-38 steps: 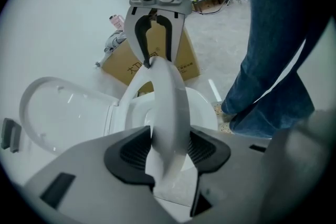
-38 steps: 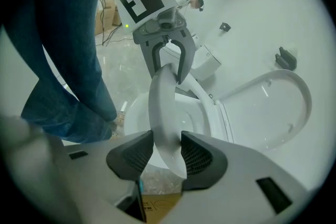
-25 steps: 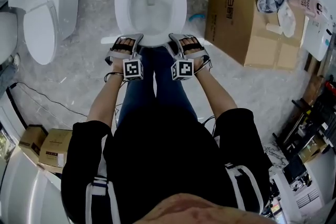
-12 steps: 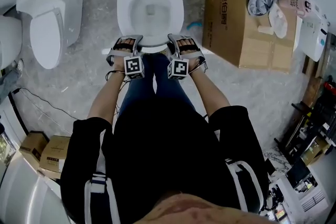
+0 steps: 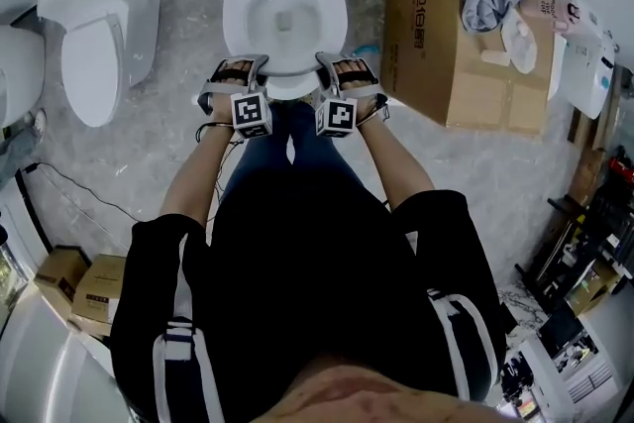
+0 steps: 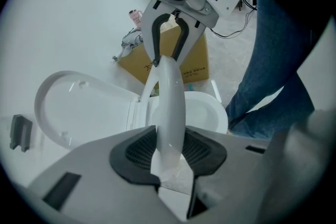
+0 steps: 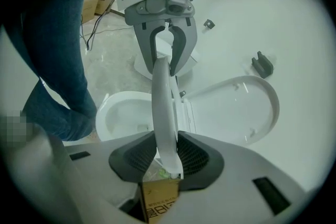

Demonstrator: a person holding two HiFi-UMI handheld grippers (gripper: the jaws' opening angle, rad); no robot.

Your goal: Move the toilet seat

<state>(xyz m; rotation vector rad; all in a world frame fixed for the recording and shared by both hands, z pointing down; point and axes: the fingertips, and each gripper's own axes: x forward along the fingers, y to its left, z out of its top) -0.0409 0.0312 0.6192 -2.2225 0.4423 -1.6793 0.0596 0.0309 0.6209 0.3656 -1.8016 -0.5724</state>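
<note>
Left gripper view: toilet seat (image 6: 171,105) edge-on between tool (image 6: 169,153) jaws

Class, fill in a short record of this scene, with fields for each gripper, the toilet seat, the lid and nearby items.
Left gripper: clamped on toilet seat front edge; jaws just closed further
Right gripper: clamped on same seat; jaws just closed further
Toilet seat: front lifted off bowl
Lid: up
Nearby: cardboard box, second toilet

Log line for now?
left gripper: jaws just closing, on seat | right gripper: jaws just closing, on seat | seat: front raised off bowl | lid: up
</note>
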